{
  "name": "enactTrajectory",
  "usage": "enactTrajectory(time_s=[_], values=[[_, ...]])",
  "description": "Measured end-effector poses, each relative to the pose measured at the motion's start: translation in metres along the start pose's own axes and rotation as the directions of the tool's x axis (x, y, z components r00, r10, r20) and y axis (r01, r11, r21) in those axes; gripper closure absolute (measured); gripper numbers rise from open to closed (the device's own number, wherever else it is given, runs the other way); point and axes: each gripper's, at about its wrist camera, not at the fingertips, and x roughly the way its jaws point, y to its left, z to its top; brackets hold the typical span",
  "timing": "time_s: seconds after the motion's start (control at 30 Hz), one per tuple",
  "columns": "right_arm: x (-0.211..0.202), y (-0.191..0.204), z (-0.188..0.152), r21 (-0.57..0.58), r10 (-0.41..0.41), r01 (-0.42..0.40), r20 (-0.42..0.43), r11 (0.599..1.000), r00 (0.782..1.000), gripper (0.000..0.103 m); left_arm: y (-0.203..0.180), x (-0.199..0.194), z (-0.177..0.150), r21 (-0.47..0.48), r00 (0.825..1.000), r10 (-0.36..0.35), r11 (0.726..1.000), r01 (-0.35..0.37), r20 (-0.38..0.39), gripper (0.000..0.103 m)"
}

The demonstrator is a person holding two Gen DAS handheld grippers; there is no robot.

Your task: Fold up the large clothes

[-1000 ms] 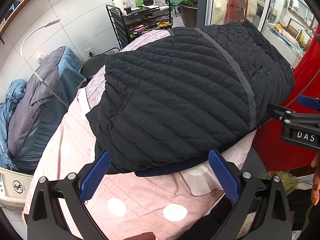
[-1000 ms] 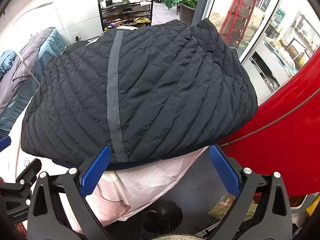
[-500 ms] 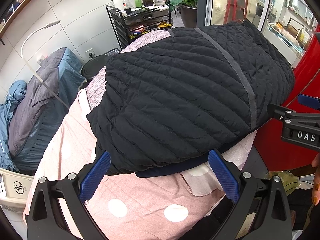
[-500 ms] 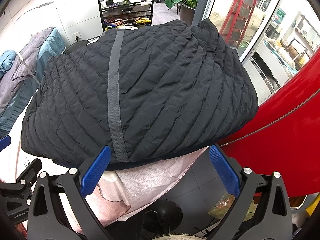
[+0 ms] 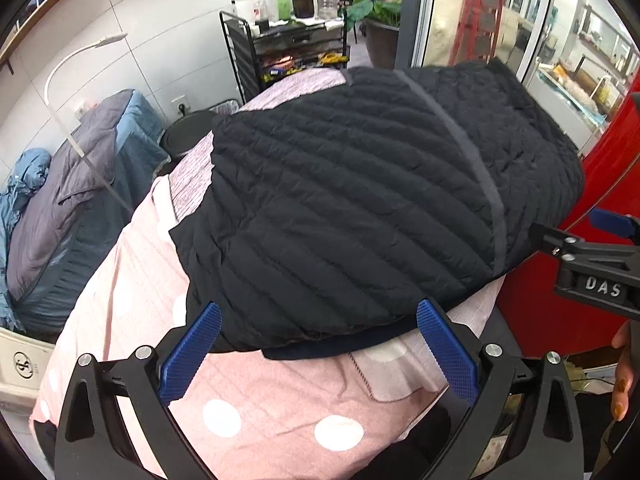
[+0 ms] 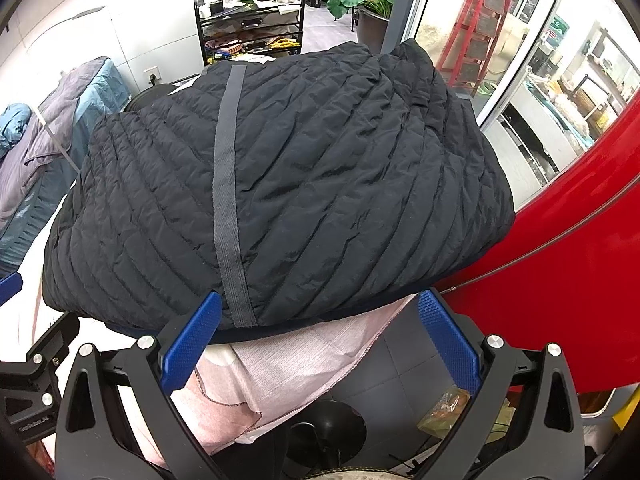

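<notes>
The left gripper [image 5: 318, 346] stands wide apart and empty at the near hem of the black quilted jacket [image 5: 360, 208], one blue pad just over the hem's left part and the other by its right; the right gripper [image 6: 318, 344] is equally spread and empty at the same hem further right, its left pad beside the grey tape strip [image 6: 228, 184]. The jacket lies in a puffy bundle on the pink dotted cover [image 5: 168, 372] of the tabletop, its near hem close to the front edge and its right side bulging past the right edge toward the red panel [image 6: 560, 300]. I would judge it light, soft and springy, with a slick shell: a shallow pinch will likely slide off, so take a deep bite of the near hem where the navy lining [image 5: 332, 350] peeks out, gathering both layers. Against a second ago almost nothing differs: both grippers hold the same spread and place, the jacket has not shifted, only the left view has crept in a touch.
</notes>
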Motion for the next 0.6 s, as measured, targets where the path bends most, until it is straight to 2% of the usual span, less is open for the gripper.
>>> enactTrajectory(time_s=[0.6], values=[[0.0014, 0.0054, 0.0020, -0.024, 0.005, -0.005, -0.004, 1.000, 1.000, 0.006, -0.0048, 0.0016, -0.0032, 0.024, 1.000, 0.002, 1.000, -0.002, -0.026, 0.006]])
